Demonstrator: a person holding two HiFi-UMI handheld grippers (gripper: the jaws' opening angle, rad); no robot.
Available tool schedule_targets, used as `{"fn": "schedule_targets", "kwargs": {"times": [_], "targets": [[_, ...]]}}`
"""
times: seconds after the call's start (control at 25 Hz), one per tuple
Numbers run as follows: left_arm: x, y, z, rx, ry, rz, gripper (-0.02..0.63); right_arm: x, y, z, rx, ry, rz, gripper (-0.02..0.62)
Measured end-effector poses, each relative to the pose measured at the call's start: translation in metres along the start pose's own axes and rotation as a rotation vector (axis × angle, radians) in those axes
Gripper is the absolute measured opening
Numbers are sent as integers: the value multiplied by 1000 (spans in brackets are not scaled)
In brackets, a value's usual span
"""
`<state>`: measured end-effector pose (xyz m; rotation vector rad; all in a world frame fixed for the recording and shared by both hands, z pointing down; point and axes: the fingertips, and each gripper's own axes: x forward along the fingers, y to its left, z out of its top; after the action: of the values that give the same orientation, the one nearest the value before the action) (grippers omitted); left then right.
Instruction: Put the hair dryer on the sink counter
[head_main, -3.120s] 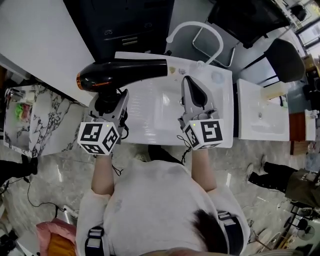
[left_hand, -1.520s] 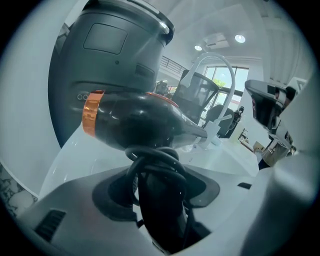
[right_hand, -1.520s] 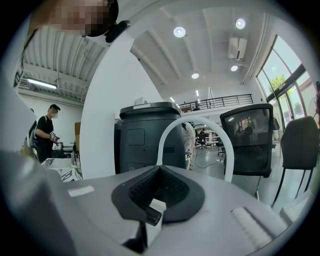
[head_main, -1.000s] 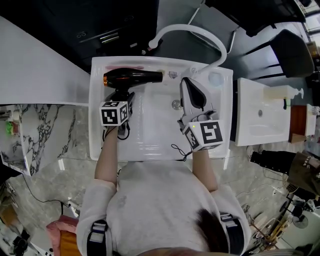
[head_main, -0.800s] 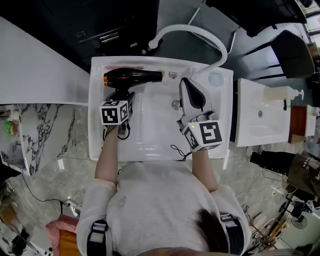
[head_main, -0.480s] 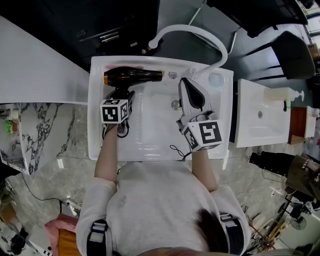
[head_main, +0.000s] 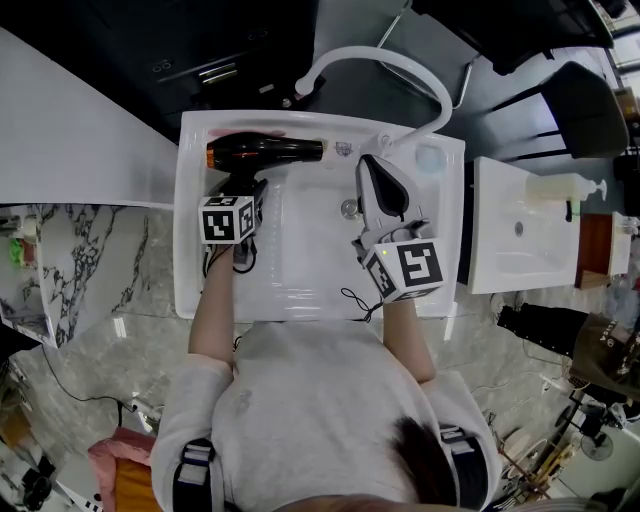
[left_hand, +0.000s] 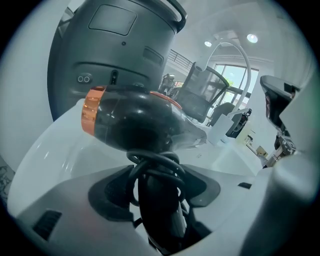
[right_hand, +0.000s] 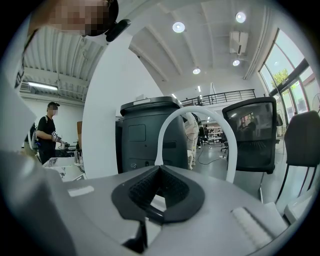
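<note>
Head view: my L gripper (head_main: 243, 188) holds the hair dryer (head_main: 268, 152), barrel just past the fingertips, over the sink counter (head_main: 195, 285) back rim. L gripper view: jaws clamped on its handle & cord. R gripper view: R gripper (right_hand: 158, 192) jaws together, empty.

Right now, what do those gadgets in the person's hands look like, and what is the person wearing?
The left tool and right tool each have a grey, tapering body with black ribbed pads inside the jaws. Each carries a white cube printed with black square markers. A thin black cable loops from the right one. The person wears a pale short-sleeved top with dark shoulder straps.
</note>
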<state>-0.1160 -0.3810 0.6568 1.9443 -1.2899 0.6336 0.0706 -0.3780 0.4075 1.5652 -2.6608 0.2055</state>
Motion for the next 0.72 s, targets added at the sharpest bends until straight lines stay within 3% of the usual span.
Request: {"fn": "schedule_targets", "kwargs": {"times": [0.56,0.72], "targets": [[-52,-4,12,25,-82,40,284,-5,26,11,-10,-25,35,11],[-76,-8,18,38,-141,43,252,-10,37,15,-15,-37,45,11]]}}
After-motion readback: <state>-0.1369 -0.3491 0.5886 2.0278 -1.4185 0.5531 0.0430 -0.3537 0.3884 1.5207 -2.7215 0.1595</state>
